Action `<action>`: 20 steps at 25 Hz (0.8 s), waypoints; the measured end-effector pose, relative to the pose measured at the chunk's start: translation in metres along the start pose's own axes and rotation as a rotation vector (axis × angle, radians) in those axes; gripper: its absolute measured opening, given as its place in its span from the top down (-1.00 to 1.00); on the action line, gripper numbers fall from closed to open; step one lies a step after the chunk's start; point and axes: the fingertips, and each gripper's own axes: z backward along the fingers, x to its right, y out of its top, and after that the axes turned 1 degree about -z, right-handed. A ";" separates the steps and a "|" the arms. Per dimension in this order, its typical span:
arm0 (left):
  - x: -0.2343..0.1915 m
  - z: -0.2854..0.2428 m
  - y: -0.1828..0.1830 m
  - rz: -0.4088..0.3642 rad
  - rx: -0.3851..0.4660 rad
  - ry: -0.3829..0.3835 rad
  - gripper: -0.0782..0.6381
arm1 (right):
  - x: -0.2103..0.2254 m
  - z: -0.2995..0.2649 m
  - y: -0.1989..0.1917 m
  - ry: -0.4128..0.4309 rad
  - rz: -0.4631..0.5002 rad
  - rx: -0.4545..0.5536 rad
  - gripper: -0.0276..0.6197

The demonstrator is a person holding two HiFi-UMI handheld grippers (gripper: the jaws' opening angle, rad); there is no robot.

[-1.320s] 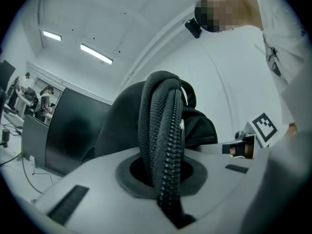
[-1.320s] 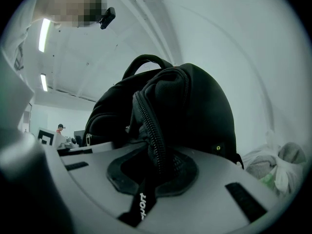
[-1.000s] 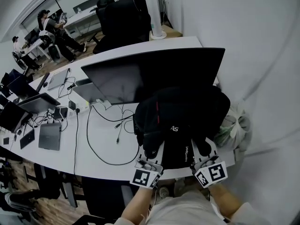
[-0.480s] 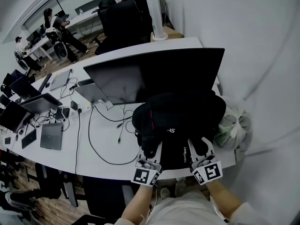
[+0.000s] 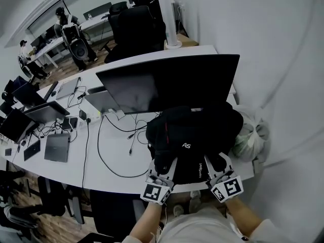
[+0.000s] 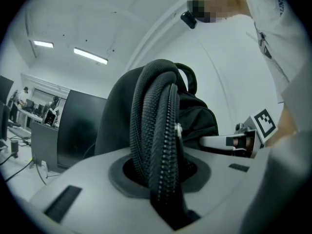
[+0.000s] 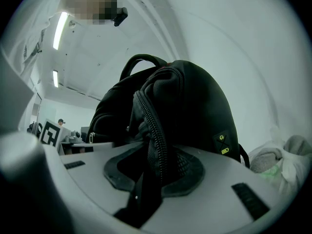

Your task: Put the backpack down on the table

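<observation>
Black backpack (image 5: 195,135) sits upright on the white table (image 5: 114,158) near its front edge, just in front of the monitor (image 5: 167,82), with a white bag (image 5: 250,135) beside it. My left claw (image 5: 164,167) and right claw (image 5: 216,166) are at its near side, pointing level. Left strap (image 6: 158,145) runs between my left jaws and right strap (image 7: 155,145) between my right jaws. Both pairs are opening, no longer clamped.

backpack (image 5: 202,128) | white print "as" | side tag (image 7: 222,143) | two yellow icons
</observation>
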 end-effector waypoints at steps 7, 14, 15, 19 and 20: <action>0.016 0.025 0.007 -0.024 -0.023 -0.045 0.40 | -0.021 0.025 0.002 0.013 0.015 -0.020 0.57; 0.027 0.051 0.003 -0.058 -0.057 -0.078 0.31 | -0.038 0.050 -0.004 -0.006 0.037 -0.048 0.49; 0.029 0.054 0.002 -0.060 -0.065 -0.085 0.30 | -0.039 0.054 -0.005 -0.011 0.045 -0.053 0.47; 0.034 0.065 -0.004 -0.075 -0.088 -0.106 0.25 | -0.044 0.067 -0.010 -0.022 0.069 -0.072 0.39; 0.036 0.067 -0.005 -0.079 -0.091 -0.112 0.24 | -0.046 0.070 -0.011 -0.025 0.073 -0.074 0.38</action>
